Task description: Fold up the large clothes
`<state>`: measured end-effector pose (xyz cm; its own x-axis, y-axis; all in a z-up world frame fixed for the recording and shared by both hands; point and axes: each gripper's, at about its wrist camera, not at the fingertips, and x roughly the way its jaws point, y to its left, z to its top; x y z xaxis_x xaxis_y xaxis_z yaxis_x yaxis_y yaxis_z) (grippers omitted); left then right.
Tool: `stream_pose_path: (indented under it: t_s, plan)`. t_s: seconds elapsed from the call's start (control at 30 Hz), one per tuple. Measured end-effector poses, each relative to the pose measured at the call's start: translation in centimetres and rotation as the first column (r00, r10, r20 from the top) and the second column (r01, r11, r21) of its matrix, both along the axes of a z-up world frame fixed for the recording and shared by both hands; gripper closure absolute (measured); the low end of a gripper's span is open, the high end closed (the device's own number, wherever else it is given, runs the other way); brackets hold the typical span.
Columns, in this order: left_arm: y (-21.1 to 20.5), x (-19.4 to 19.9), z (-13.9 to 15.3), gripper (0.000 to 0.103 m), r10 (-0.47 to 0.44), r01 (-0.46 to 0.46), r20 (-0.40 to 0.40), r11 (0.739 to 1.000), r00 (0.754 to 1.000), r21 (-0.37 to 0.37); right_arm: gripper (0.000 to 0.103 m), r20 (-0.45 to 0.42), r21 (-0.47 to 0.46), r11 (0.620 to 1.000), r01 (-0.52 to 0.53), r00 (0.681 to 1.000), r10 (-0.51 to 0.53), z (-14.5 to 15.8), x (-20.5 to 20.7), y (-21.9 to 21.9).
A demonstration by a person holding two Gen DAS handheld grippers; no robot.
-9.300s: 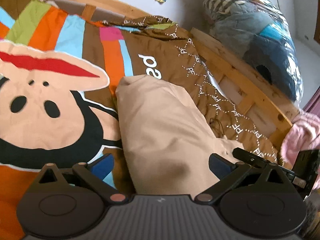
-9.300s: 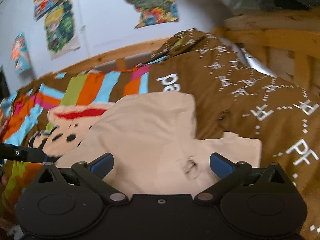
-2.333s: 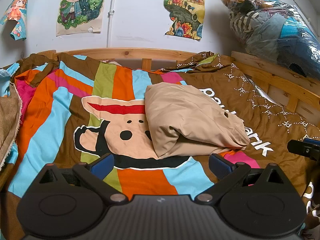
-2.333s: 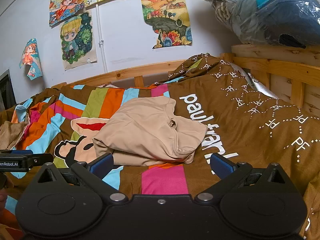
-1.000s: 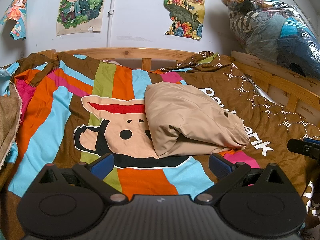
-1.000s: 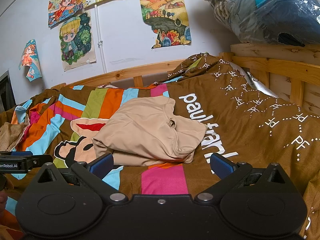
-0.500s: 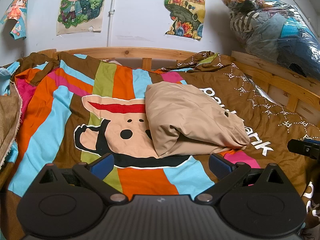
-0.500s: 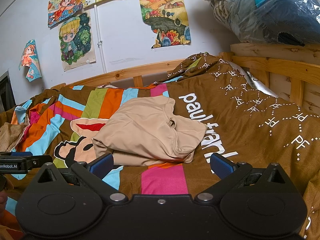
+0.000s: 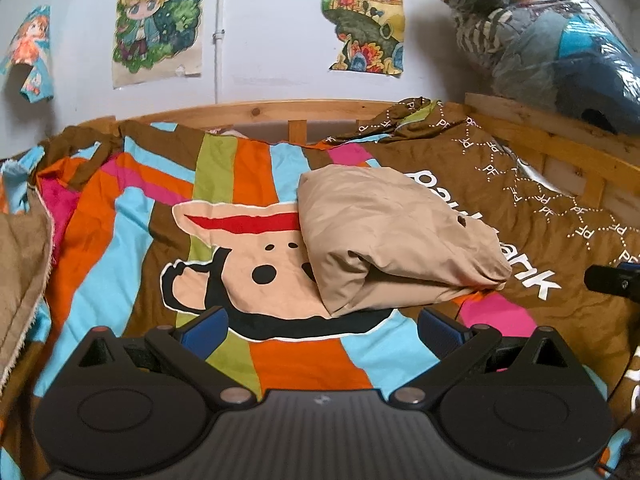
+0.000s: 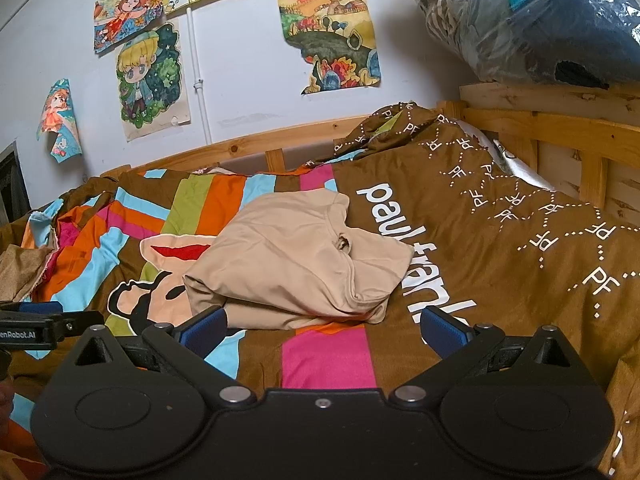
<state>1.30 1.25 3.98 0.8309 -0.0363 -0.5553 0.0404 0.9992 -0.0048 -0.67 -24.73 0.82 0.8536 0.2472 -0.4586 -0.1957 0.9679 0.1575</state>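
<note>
A beige garment [image 9: 392, 240] lies folded in a thick bundle on the striped cartoon bedspread [image 9: 256, 264]; it also shows in the right wrist view [image 10: 296, 268]. My left gripper [image 9: 322, 326] is open and empty, held back from the bundle's near edge. My right gripper [image 10: 324, 326] is open and empty, also short of the bundle. The left gripper's tip shows at the left edge of the right wrist view [image 10: 48, 324], and the right gripper's tip shows at the right edge of the left wrist view [image 9: 612, 280].
A wooden bed frame [image 9: 320, 110] runs along the far side and right [image 10: 560, 128]. A plastic bag of clothes [image 10: 532, 20] sits on the right rail. A brown cloth [image 9: 20, 280] lies at the left. Posters [image 10: 148, 80] hang on the wall.
Since 9.3 s ago both grippers have let go of the garment and pulled back from it. Over the last second nothing has visibly moved.
</note>
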Motion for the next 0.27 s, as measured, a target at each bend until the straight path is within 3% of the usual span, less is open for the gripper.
stream_pose_path:
  t_s: [0.27]
  plan:
    - [0.38, 0.22, -0.18, 0.001, 0.010, -0.010, -0.011, 1.000, 1.000, 0.001, 0.001, -0.011, 0.003, 1.000, 0.005, 1.000, -0.005, -0.41, -0.05, 0.29]
